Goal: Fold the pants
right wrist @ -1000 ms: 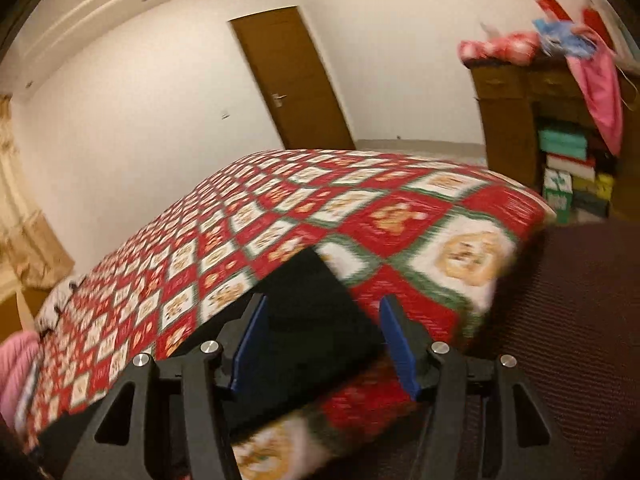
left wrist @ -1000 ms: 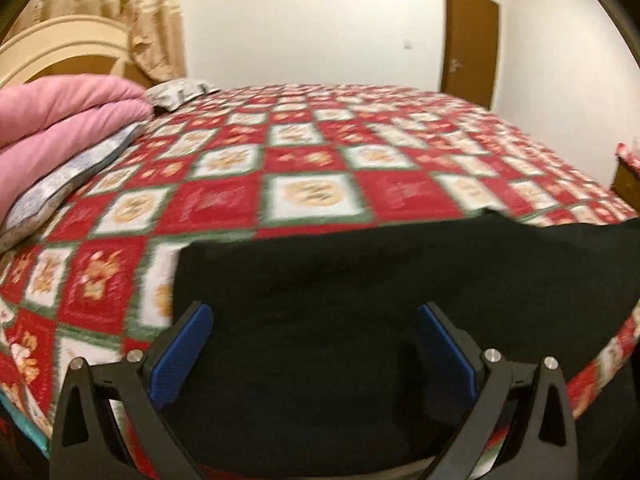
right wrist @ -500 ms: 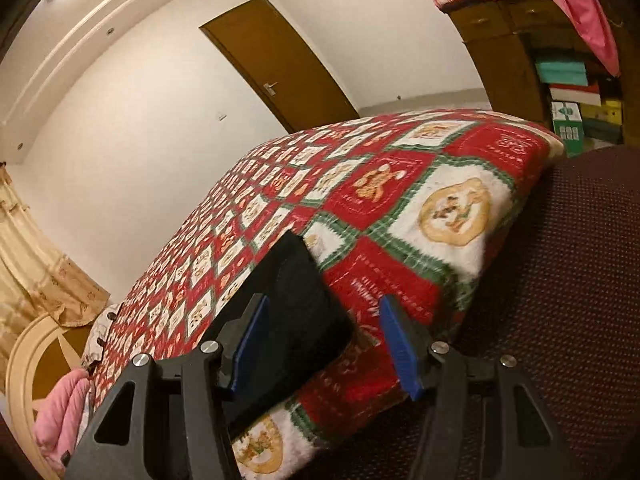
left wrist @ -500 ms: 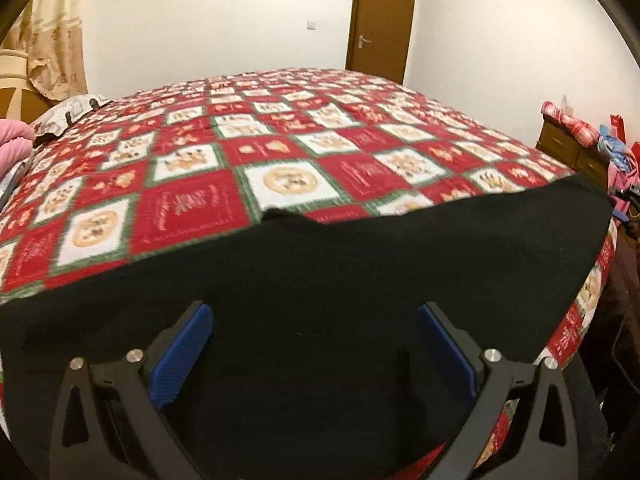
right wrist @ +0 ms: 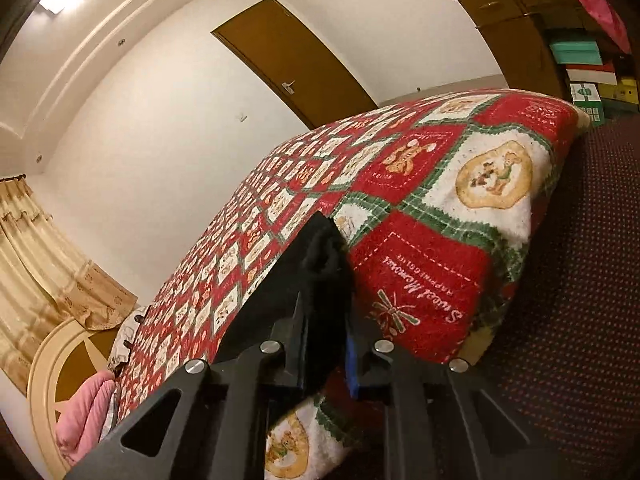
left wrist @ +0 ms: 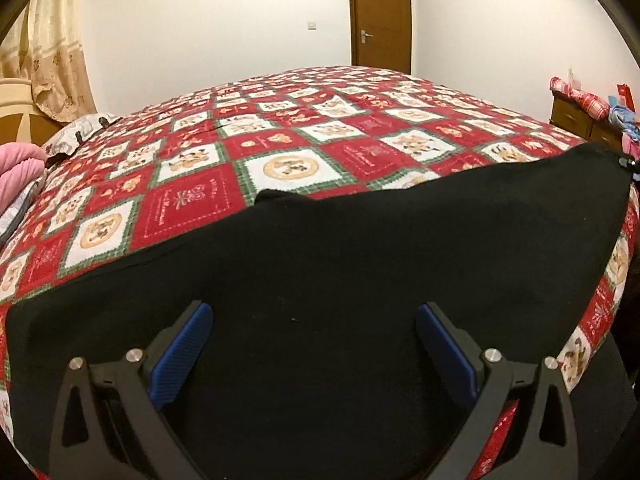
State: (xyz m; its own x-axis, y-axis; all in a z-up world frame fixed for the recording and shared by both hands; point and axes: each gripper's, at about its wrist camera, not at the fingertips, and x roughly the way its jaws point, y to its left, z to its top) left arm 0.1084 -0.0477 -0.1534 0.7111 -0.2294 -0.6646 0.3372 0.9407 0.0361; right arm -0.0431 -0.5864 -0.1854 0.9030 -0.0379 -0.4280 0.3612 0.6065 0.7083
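Black pants [left wrist: 360, 248] lie flat along the near edge of a bed with a red, white and green checked blanket [left wrist: 280, 140]. My left gripper [left wrist: 312, 312] hovers over the middle of the pants, open, with its blue pads wide apart and nothing gripped. In the right wrist view my right gripper [right wrist: 326, 312] is at the pants' end [right wrist: 324, 252] by the bed's corner. Its jaws are closing, and a bunched fold of black cloth is pinched between them. The blanket [right wrist: 420, 272] drops over the bed's edge just to the right of it.
A pink duvet [left wrist: 20, 168] and a pillow [left wrist: 76, 132] lie at the head of the bed by a cream headboard [right wrist: 60, 360]. A brown door [left wrist: 380, 16] is in the far wall. A wooden cabinet [right wrist: 520, 20] piled with clothes and a dark dotted fabric surface [right wrist: 580, 280] stand beside the bed's corner.
The left gripper swept along the pants toward the right, staying open. The right gripper rolled, dipped, and its jaws went from wide apart to pinched on the pants' end.
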